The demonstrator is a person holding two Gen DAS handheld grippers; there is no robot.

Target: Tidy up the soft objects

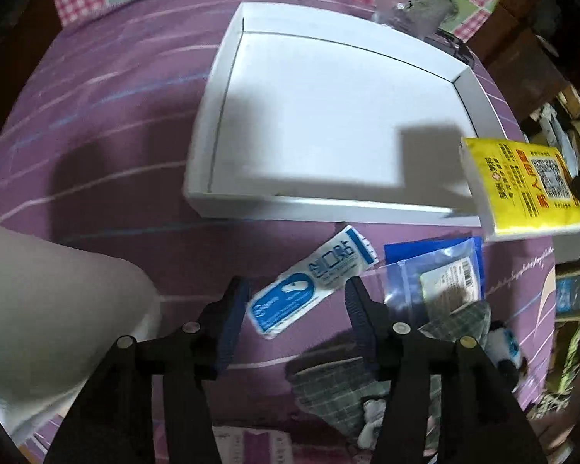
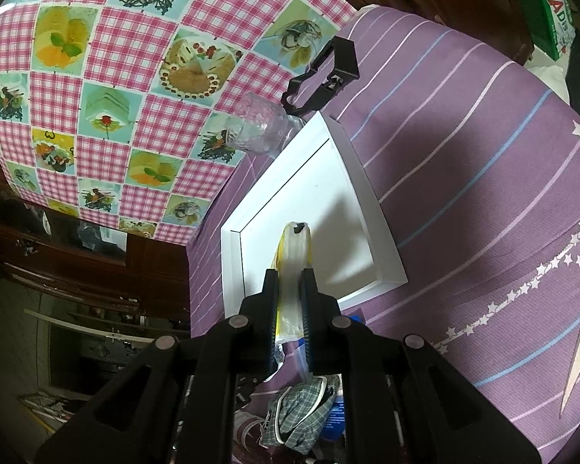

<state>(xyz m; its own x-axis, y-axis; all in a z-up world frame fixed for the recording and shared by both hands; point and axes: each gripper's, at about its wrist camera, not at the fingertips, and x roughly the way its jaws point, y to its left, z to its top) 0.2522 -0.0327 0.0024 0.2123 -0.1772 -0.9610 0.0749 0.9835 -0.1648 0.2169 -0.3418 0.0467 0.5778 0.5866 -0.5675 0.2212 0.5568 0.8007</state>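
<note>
Left gripper: the left gripper [image 1: 295,301] points steeply down at the bed, fingers well apart and nothing between the pads. The blue-and-white sachet [image 1: 311,284] lies flat on the cloth in the gap just past the tips, not touching either finger as far as I can tell.

Right gripper: the right gripper [image 2: 290,282] has its fingers nearly together, clamped on the yellow tissue pack [image 2: 294,249]. The pack sticks out forward past the tips, held up over the near end of the white box.

Tissue pack from the other side: in the left wrist view the same yellow tissue pack [image 1: 522,185] floats at the right edge of the white box, throwing a dark square shadow on the box floor.

White box: the white box [image 1: 228,116] is a shallow open tray sitting on the purple striped bedsheet [image 1: 108,123], far side of the loose pile. Its floor looks bare in both views.

Loose stuff near side: a clear zip bag with a blue card [image 1: 440,274] lies right of the sachet, and a grey-green plaid pouch [image 1: 340,394] sits nearer still, partly under the left gripper's right finger. There's a small black-and-white plush thing [image 1: 502,352] at the right, too blurry to name.

Far end: a clear glass jar [image 2: 259,127] and a black plastic frame [image 2: 328,73] sit past the box, by the pink checked cloth [image 2: 108,89].
</note>
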